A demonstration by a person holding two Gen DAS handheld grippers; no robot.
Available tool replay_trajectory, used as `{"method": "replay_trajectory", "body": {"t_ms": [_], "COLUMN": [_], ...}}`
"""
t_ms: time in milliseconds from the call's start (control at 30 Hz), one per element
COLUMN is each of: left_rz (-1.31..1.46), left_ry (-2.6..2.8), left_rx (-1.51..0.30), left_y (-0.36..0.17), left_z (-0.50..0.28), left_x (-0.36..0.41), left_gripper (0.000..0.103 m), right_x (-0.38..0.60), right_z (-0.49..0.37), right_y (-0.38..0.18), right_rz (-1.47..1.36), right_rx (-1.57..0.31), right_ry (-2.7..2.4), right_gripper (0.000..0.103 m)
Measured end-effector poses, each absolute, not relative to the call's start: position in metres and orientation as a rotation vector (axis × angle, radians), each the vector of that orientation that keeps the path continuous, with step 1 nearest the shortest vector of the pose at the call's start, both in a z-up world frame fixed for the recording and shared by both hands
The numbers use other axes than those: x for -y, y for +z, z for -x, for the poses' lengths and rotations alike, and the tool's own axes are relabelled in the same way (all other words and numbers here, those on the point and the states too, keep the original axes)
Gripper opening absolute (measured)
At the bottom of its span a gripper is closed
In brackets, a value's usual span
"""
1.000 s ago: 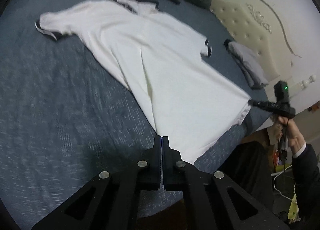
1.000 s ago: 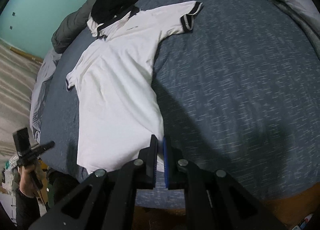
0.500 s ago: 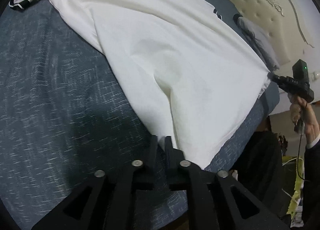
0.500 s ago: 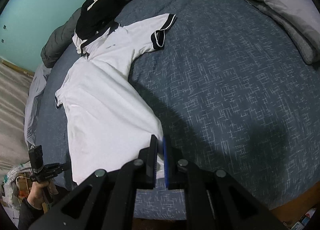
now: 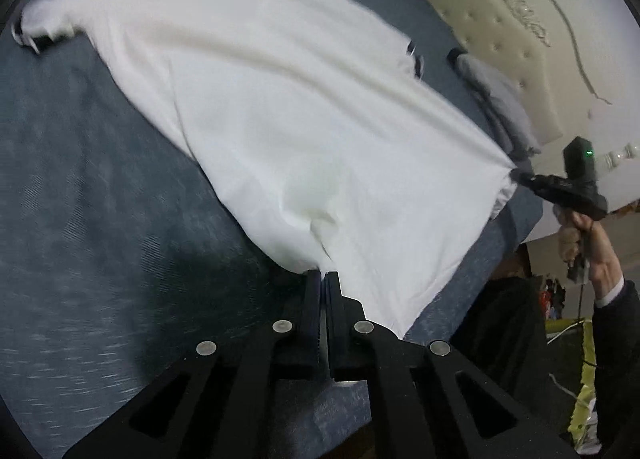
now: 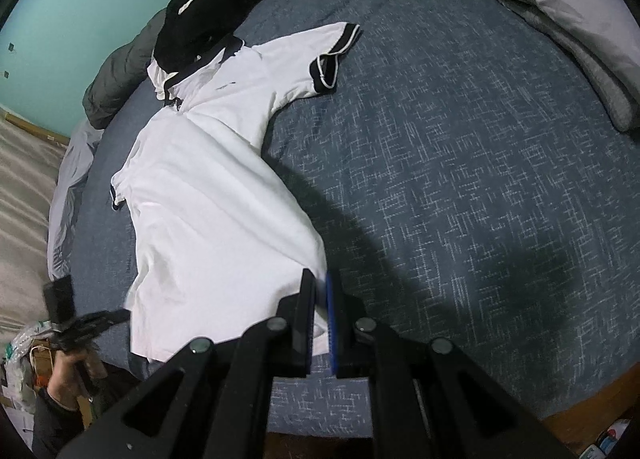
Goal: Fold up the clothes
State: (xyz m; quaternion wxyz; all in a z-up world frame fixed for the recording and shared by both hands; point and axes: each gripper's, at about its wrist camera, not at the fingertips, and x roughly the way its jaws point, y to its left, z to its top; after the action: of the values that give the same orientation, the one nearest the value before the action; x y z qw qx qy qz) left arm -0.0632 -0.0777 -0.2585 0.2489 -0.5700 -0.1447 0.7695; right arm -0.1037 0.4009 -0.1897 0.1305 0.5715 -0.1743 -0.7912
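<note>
The shirt (image 6: 216,195) lay face up on the bed (image 6: 460,179), spread nearly flat. Taking the shirt as the landmark, its long axis ran from the collar, at the far end under a black garment (image 6: 204,15), to the hem, at the near edge of the bed beside both hands. The right hand-held gripper (image 6: 321,299) was closed on the hem corner on the shirt's right-hand side as seen in the right wrist view; white cloth showed between its two fingers. The left hand-held gripper (image 5: 323,291) stood at the opposite hem corner. Its jaws had just been closing and were now shut, with the cloth edge meeting the fingertips; whether cloth was actually pinched could not be told from the left wrist view, since the fabric reached the tips but no cloth showed in the gap. The hem was stretched between the two corners, and the cloth was drawn taut toward the right hand-held gripper. Each hand was therefore nearest its own hem corner, and the collar lay well away from both, straight ahead along the shirt's axis. Judged from this layout, the coming move depended on that axis: the hem could be carried toward the collar. A pillow (image 6: 568,15) lay well to the side of the shirt's right sleeve (image 6: 328,55), clear of that path.
</note>
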Motion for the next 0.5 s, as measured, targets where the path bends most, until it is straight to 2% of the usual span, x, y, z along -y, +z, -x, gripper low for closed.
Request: {"method": "replay_trajectory", "body": {"t_ms": [233,500], "left_rz": [1.503,1.618], "left_ry": [2.245,2.145], "left_rx": [0.332,0.333], "left_y": [-0.195,-0.241], "left_z": [0.068,0.076], "left_x": [0.131,0.111], "left_gripper": [0.002,0.002], "right_x": [-0.382,-0.372], "right_z": [0.101,0.1], "right_y": [-0.19,-0.202], "right_rz": [-1.67,-1.705], "right_rx": [0.439,0.396], "right_ry": [-2.273,-2.271], "right_gripper": [0.005,0.005]}}
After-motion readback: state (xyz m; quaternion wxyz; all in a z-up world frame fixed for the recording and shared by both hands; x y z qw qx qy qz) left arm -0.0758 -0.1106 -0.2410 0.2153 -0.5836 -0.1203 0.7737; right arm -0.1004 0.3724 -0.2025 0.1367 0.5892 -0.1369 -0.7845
